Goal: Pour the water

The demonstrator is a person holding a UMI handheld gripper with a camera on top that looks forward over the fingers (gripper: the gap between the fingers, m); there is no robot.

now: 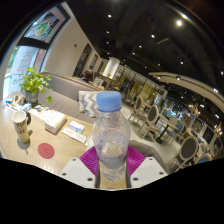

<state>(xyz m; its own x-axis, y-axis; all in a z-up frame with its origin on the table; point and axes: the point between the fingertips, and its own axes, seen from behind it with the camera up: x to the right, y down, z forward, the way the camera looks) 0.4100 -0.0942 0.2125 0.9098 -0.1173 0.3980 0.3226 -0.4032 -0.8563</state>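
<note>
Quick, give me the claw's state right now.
Claw: shut on the water bottle, one magenta pad pressing on each side of it; the bottle stands upright with its blue cap on.

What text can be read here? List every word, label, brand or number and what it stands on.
No text is readable.
Water bottle, held between the fingers of the hand-held gripper: clear with a blue cap, no label legible.
Cup on the table: dark markings, too small to read.
Framed picture on the wall: too blurred to read.
</note>
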